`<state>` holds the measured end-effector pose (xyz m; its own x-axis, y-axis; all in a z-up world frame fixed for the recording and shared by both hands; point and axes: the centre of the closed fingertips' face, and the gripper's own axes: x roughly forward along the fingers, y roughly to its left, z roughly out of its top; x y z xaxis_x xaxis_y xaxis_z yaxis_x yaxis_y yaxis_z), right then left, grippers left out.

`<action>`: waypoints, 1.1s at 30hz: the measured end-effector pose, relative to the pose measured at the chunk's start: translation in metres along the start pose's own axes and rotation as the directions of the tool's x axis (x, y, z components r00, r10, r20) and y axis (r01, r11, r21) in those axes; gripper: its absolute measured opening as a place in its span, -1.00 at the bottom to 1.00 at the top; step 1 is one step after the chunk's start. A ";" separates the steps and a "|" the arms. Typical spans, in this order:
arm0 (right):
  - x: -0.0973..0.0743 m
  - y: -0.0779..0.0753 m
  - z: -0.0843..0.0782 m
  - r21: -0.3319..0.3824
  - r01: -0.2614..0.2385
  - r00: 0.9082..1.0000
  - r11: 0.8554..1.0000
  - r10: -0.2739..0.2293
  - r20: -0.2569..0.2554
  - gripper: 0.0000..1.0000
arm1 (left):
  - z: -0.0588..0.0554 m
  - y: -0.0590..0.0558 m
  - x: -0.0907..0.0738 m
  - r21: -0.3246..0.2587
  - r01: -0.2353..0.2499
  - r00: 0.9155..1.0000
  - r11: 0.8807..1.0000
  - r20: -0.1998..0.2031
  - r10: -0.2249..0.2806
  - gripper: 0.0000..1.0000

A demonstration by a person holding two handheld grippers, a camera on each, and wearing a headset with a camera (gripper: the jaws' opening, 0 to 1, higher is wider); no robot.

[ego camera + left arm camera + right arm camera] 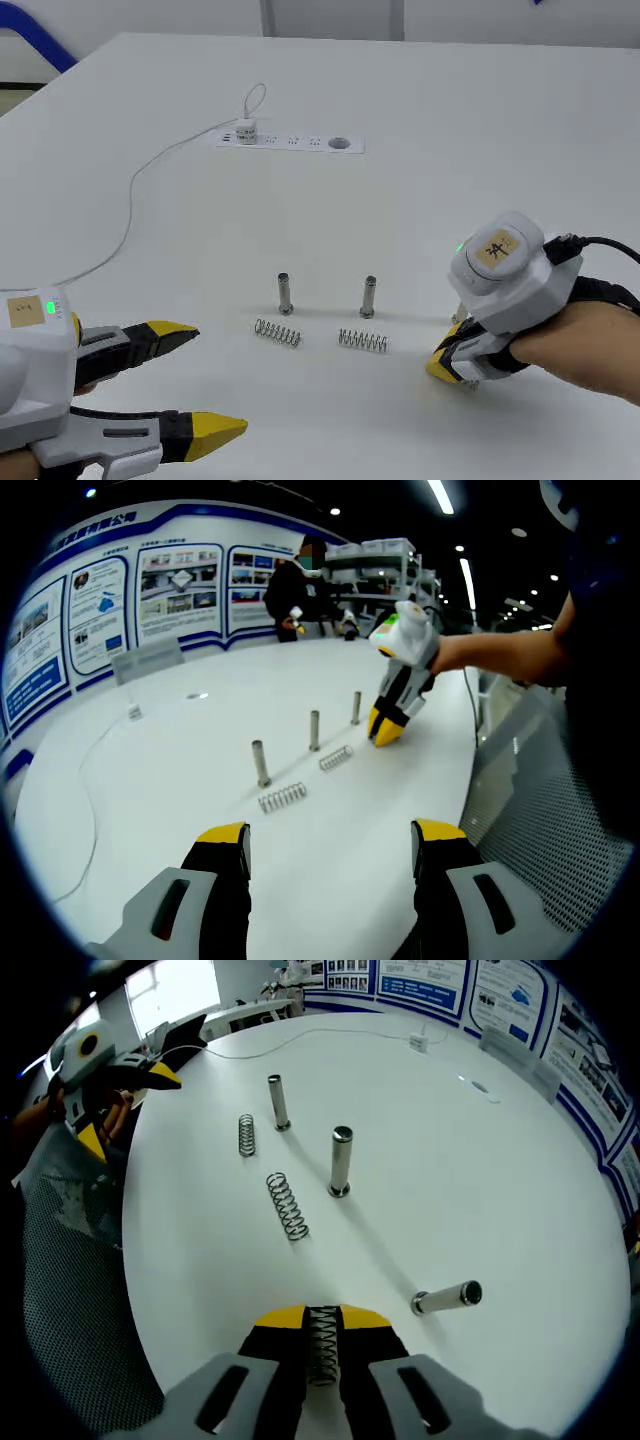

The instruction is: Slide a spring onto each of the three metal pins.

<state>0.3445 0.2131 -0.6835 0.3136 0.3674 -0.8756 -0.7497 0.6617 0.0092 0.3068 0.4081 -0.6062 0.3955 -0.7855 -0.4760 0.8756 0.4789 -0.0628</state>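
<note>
White and smooth, the table [420,200] carries a power strip [290,141] and a thin cable [128,215] at its far side, and three polished steel pins stand in a row nearer the person: left pin [285,293], middle pin [368,296] and right pin [447,1298], each a slim cylinder with a capped head. The right gripper [322,1320] is clamped on a spring [322,1348], a fine wire coil pinched between yellow-tipped jaws, just beside the right pin. A second spring [278,332] lies flat in front of the left pin and a third spring [362,340] in front of the middle pin. The left gripper [220,378] hangs with jaws spread and holds nothing, well apart from the parts. No pin wears a coil, so this appears to be the first fitting. The next move calls for setting the coil's open end over the right pin's head and lowering it straight. The light coil will likely flex, and a sideways nudge could topple the pin.
</note>
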 end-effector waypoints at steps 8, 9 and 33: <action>-0.011 -0.002 0.006 0.017 0.017 0.999 1.000 -0.017 0.045 -0.76 | 0.000 0.000 0.000 0.001 0.002 1.000 1.000 0.000 -0.002 0.33; -0.013 -0.003 0.007 0.020 0.019 0.998 1.000 -0.020 0.054 -0.76 | 0.000 -0.001 0.000 0.002 0.003 1.000 1.000 -0.001 -0.003 0.34; -0.040 -0.010 0.013 0.076 0.060 0.987 0.995 -0.071 0.144 -0.76 | -0.001 -0.002 0.001 0.006 0.007 1.000 1.000 -0.006 -0.007 0.33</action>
<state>0.3471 0.1999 -0.6425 0.4465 0.4098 -0.7955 -0.6831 0.7303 -0.0071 0.3053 0.4069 -0.6069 0.3872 -0.7865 -0.4811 0.8803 0.4705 -0.0608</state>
